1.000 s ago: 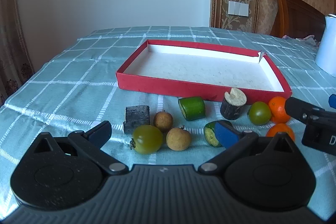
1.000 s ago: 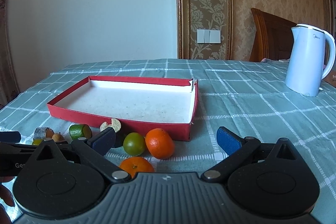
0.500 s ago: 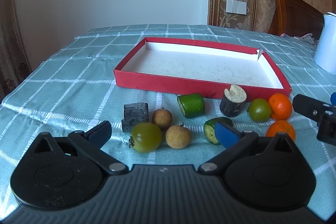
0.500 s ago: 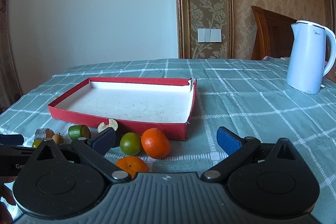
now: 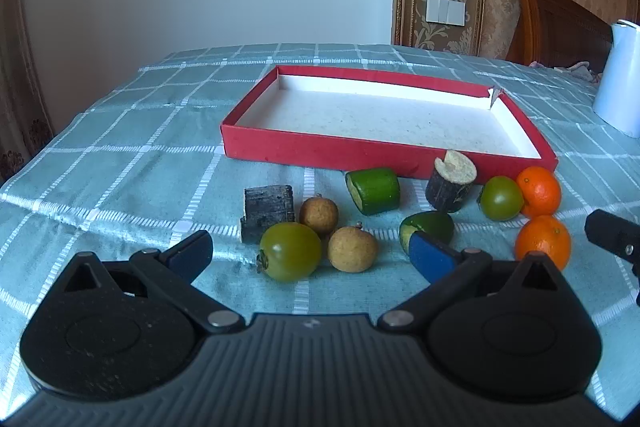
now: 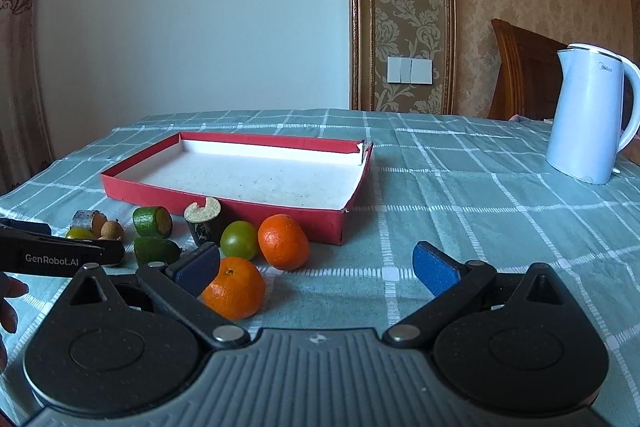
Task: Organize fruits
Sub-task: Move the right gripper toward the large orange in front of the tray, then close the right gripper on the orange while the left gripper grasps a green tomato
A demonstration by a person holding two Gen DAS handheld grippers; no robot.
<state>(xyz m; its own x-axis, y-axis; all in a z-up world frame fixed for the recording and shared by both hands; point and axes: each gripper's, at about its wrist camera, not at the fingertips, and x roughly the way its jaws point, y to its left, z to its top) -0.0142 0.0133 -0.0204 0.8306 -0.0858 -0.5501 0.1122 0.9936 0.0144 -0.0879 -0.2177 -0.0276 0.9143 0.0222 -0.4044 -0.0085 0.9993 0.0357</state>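
Observation:
A shallow red tray (image 5: 384, 155) with a white floor lies on the teal checked cloth; it also shows in the right wrist view (image 6: 224, 201). Loose fruit lies in front of it: a green tomato (image 5: 290, 251), two brown longans (image 5: 353, 249), green cucumber pieces (image 5: 374, 190), dark sugarcane chunks (image 5: 451, 181), a second green tomato (image 5: 501, 197) and two oranges (image 5: 543, 243). My left gripper (image 5: 310, 255) is open and empty, just short of the near tomato and longans. My right gripper (image 6: 316, 269) is open and empty, with the near orange (image 6: 234, 287) by its left finger.
A white electric kettle (image 6: 590, 115) stands at the far right of the table. A wooden chair back (image 6: 522, 71) and a patterned wall are behind it. The table's left edge drops off near a curtain (image 5: 16, 75).
Both grippers have pulled back and risen a little, so the fruit and tray sit lower and farther in view. The right gripper has slid toward the right edge of the left view.

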